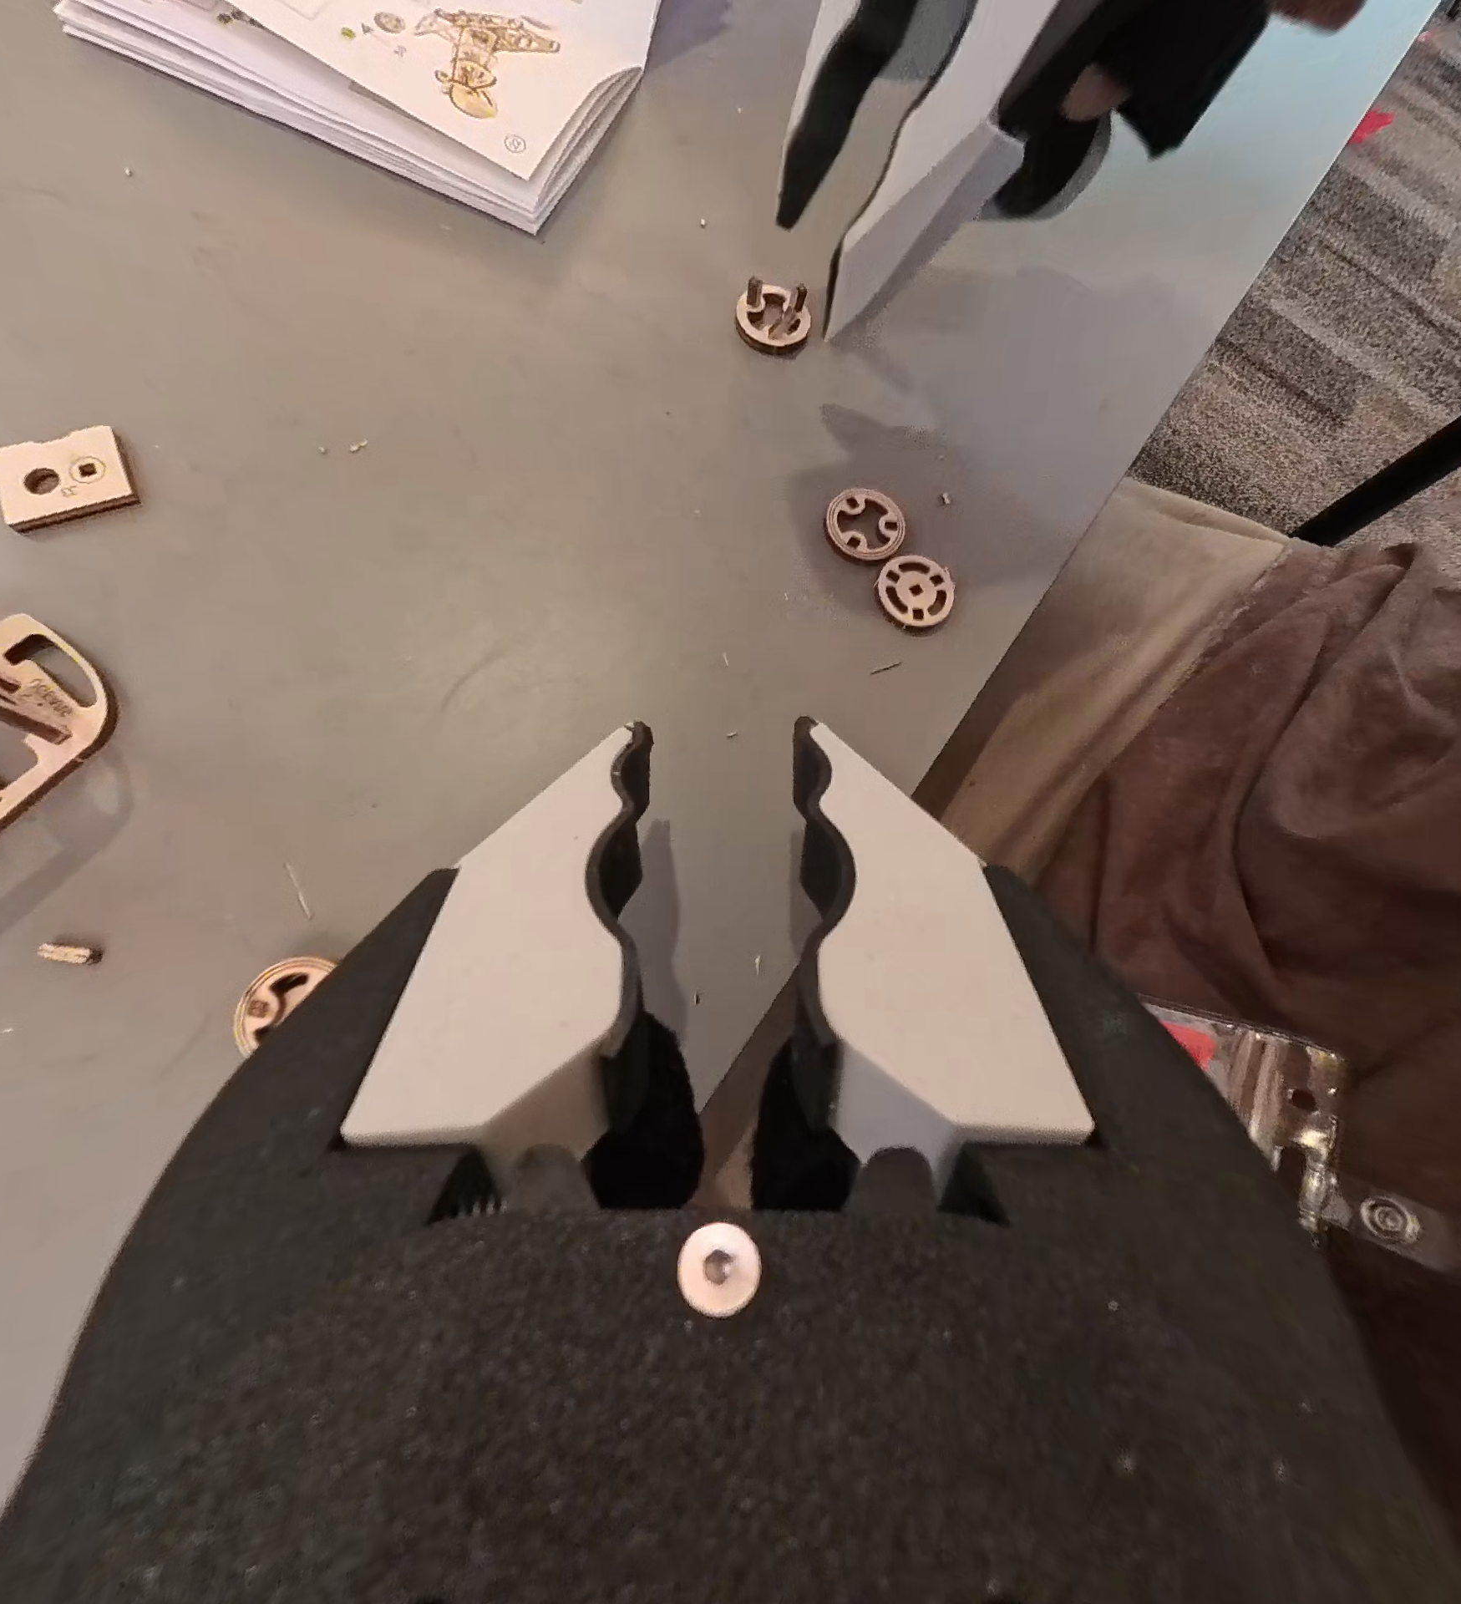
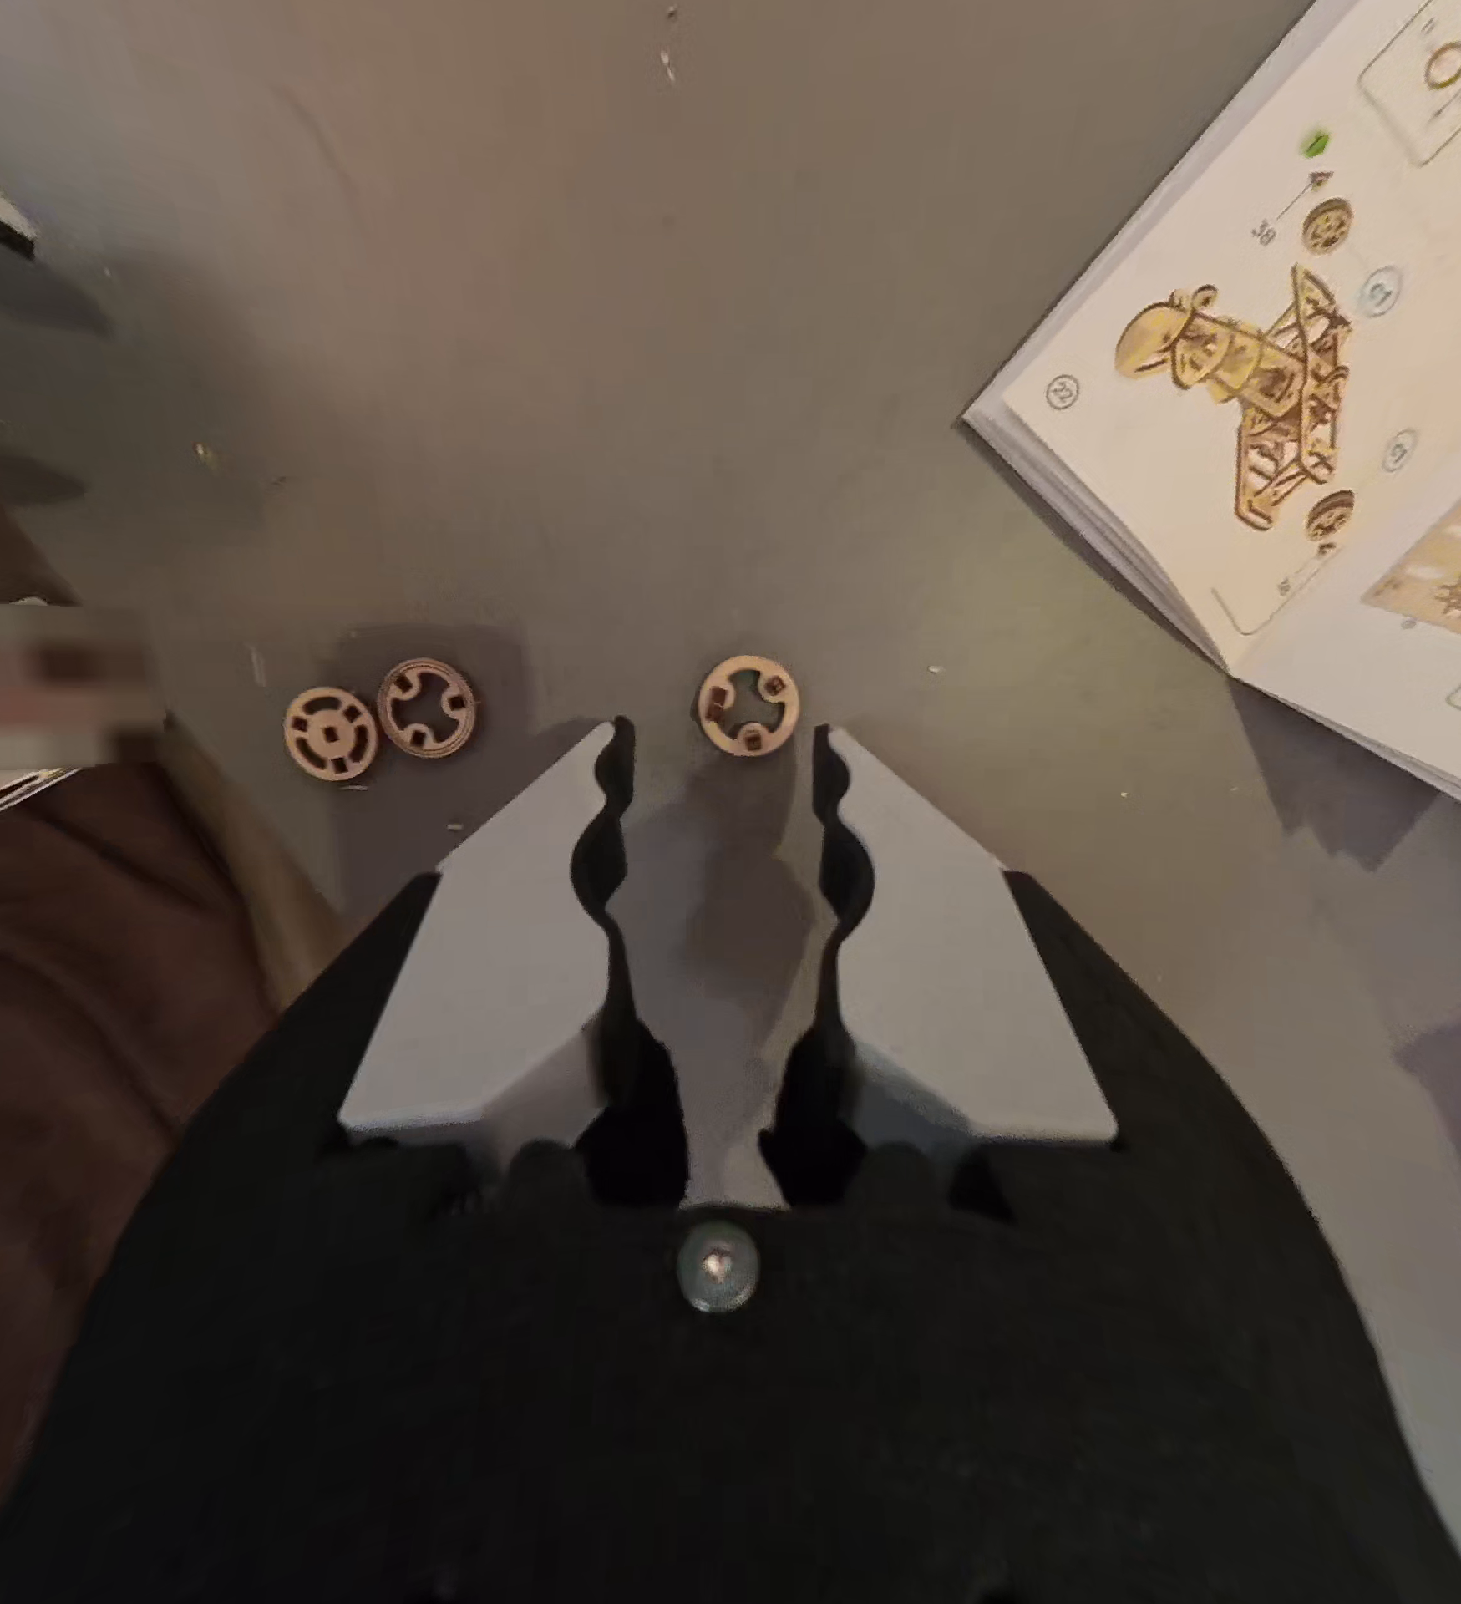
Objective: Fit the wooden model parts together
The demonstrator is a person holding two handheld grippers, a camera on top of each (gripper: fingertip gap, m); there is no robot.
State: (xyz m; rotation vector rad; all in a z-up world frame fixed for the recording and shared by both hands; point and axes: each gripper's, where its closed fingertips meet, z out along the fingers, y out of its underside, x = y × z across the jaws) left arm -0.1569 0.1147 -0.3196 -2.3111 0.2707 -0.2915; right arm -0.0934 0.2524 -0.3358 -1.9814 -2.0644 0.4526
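both grippers, left (image 1: 722, 729) and right (image 2: 718, 725), hung apart and empty over the table (image 1: 449, 564), the right just short of a pegged disc (image 2: 748, 705).

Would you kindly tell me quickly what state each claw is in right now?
Left claw: open, holding nothing, above the grey table.
Right claw: open, holding nothing, just short of a round wooden disc with pegs.
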